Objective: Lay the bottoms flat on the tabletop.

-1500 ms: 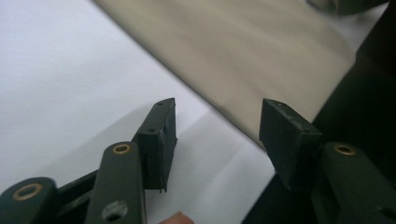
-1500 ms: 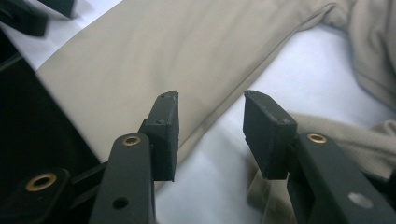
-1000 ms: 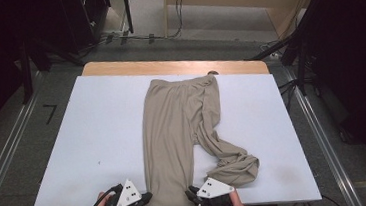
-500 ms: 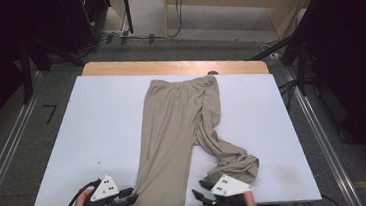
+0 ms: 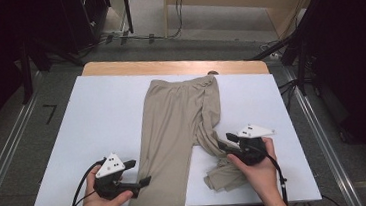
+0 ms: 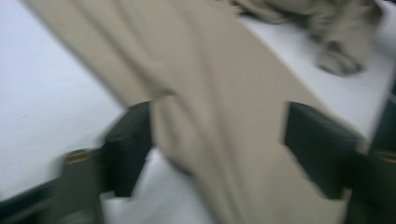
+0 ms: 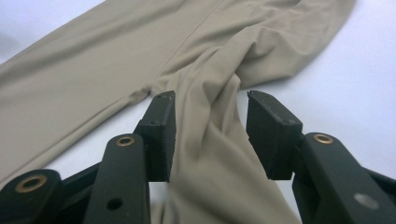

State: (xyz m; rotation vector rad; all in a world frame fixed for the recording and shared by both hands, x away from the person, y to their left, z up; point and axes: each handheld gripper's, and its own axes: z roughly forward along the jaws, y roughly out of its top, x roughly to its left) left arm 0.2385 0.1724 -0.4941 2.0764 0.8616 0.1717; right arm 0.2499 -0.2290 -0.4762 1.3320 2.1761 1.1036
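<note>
Beige trousers [image 5: 180, 128] are laid flat on the white bench [image 5: 102, 115], waistband at the far edge; one leg is extended toward the near edge, the other is twisted and bunched at the near right. The left gripper [image 5: 139, 173] is held at the straight leg's outer hem, its jaws wide apart with fabric between them. The right gripper [image 5: 227, 144] is set over the twisted leg [image 7: 210, 140], jaws open on either side, not clamped. No legible writing or labels are seen.
</note>
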